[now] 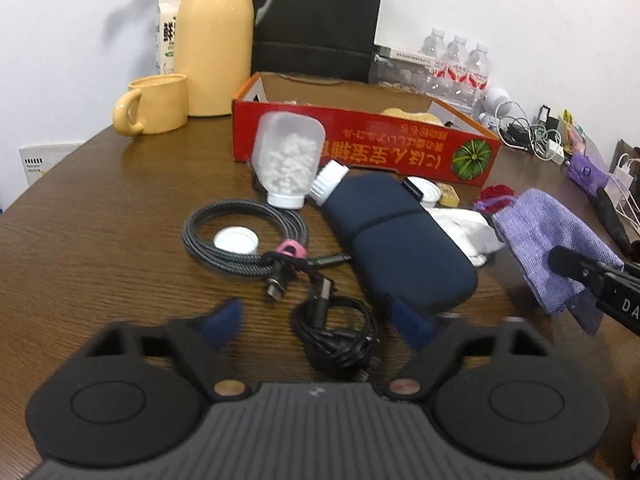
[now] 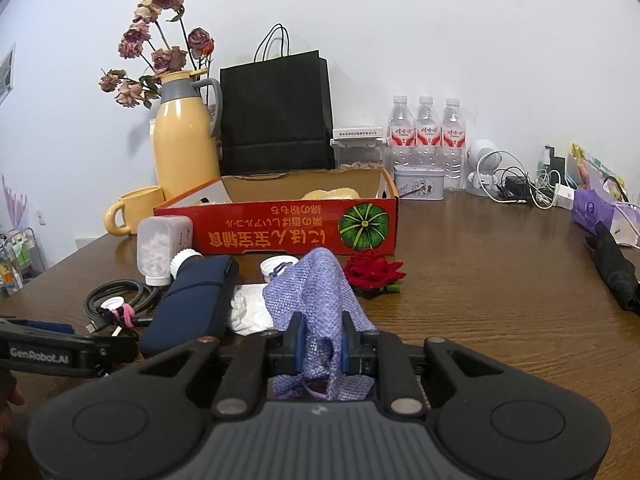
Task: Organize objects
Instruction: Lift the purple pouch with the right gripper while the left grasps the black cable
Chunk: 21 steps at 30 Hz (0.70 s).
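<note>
Pinching soft, light purple mesh pouch (image 2: 320, 304) in right gripper (image 2: 320, 350), left gripper (image 1: 316, 326) spread over limp black cable (image 1: 340, 340), best taken at bundle.

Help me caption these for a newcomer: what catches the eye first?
The red box with the green pumpkin picture, at the middle of the table in front of the black bag and the yellow jug. Nearer, the right gripper pinches a purple cloth pouch, with a red rose lying just beyond it.
</note>
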Tool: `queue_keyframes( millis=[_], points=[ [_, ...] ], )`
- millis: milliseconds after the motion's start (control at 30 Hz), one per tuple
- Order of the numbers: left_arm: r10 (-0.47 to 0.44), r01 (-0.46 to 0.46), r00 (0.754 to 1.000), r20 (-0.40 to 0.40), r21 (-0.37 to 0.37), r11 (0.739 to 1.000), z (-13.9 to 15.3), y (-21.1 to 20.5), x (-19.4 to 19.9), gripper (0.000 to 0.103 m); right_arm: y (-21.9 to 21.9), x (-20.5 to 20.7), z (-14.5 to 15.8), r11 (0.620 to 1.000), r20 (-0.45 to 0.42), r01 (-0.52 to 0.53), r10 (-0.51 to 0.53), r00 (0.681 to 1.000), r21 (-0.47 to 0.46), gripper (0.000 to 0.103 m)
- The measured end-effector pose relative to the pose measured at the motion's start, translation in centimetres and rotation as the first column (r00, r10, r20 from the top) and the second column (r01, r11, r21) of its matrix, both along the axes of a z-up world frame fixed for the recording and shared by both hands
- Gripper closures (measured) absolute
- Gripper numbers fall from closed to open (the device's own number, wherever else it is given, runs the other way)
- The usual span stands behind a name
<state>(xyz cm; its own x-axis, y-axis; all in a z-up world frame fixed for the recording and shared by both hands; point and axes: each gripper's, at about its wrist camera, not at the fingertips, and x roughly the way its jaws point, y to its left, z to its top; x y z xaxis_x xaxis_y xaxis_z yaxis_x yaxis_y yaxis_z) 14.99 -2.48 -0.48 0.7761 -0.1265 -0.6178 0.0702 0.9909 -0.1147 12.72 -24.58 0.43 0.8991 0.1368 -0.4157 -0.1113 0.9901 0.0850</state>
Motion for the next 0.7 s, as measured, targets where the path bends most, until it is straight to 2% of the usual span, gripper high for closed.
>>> queue_keyframes(
  millis=[33,67,433,700],
  points=[
    [-0.002,0.002,1.0,0.003,0.005,1.0,0.0,-0.2,-0.1,0.045,0.0,0.0,0.0,1.0,0.002,-0.001,0.001,1.0,0.0,0.088],
    [0.001,-0.001,1.0,0.007,0.014,1.0,0.0,-0.4,-0.2,0.057,0.0,0.0,0.0,1.0,0.003,-0.002,0.002,1.0,0.001,0.088],
    [-0.011,0.011,1.0,0.028,-0.002,1.0,0.7,-0.3,-1.7,0.059,0.3,-1.1,0.5,1.0,0.073,0.011,-0.01,0.997,-0.013,0.088],
    [-0.053,0.053,0.986,0.155,0.007,0.999,4.4,-0.7,-2.6,0.059,0.4,-1.1,2.1,1.0,0.133,-0.006,0.008,0.991,-0.015,0.088]
  ],
)
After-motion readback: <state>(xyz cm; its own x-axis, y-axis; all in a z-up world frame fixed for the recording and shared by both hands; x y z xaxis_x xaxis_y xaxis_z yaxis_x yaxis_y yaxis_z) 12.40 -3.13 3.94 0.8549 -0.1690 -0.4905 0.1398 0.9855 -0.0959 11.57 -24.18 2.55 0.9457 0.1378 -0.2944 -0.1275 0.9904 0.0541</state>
